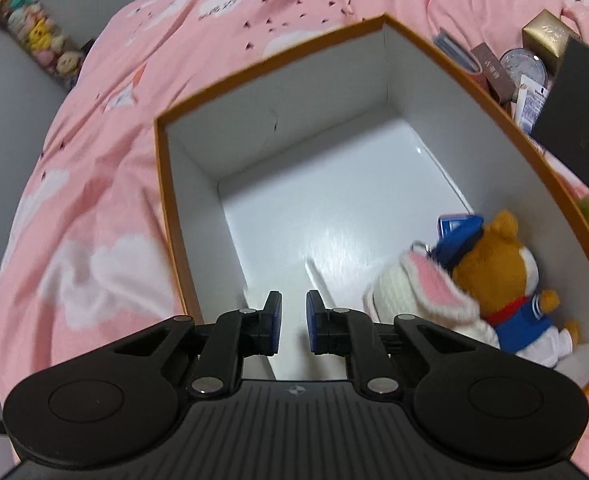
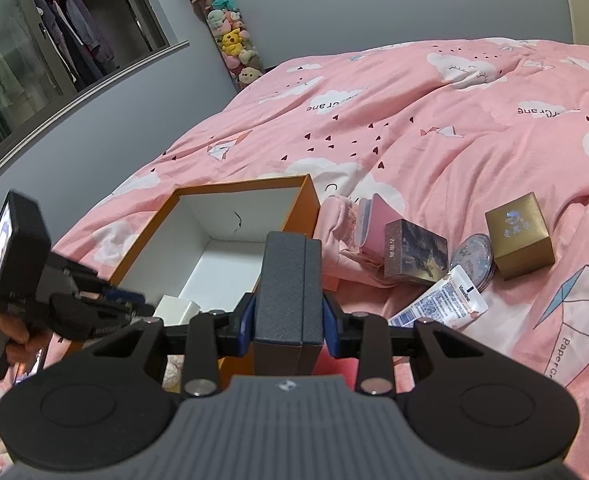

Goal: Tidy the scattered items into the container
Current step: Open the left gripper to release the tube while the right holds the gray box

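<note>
An orange box with a white inside [image 1: 166,184] stands on the pink bed; it also shows in the right wrist view [image 2: 298,208]. Inside it lie a white bunny plush [image 1: 422,296] and a brown bear plush in blue [image 1: 502,276]. My left gripper [image 1: 294,320] is open and empty above the box's near wall. My right gripper [image 2: 288,312] is shut on a dark grey textured box [image 2: 288,280], held upright near the orange box's right side; that box shows at the left wrist view's right edge [image 1: 578,128].
On the bedspread right of the orange box lie a gold box [image 2: 520,236], a dark patterned box [image 2: 414,252], a round tin [image 2: 476,258], a Vaseline tube [image 2: 442,298] and pink cloth items [image 2: 354,224]. A tube of plush toys [image 2: 230,28] stands in the corner.
</note>
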Demonstrator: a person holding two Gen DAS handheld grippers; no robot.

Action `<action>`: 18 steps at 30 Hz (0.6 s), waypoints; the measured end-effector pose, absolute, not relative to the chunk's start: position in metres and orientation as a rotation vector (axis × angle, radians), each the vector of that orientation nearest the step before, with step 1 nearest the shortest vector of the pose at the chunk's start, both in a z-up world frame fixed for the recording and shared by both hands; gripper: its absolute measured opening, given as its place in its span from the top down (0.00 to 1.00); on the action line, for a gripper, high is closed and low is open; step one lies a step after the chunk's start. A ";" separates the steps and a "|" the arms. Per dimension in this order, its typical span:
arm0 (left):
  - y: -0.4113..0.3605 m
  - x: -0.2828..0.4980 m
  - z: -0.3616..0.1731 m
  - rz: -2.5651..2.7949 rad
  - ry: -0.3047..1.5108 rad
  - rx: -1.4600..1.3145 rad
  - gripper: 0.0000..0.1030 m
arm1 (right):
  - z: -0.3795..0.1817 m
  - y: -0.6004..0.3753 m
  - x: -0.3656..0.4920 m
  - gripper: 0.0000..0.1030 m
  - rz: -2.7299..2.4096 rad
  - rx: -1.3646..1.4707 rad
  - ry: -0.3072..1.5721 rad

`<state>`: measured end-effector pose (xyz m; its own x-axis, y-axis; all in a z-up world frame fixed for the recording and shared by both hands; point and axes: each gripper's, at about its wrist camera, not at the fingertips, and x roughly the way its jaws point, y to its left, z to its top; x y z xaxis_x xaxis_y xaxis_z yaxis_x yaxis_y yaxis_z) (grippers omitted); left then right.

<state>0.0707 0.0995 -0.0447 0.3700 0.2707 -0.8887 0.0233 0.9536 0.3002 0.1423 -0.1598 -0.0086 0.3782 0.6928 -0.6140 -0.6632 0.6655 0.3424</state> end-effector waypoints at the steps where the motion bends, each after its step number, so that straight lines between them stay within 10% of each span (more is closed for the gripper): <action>1: 0.102 0.078 -0.045 0.150 1.193 0.280 0.86 | -0.008 -0.160 0.142 0.64 0.868 0.042 0.804; 18: 0.106 0.139 -0.103 0.085 1.359 0.379 0.87 | -0.009 -0.155 0.148 0.64 0.862 0.032 0.819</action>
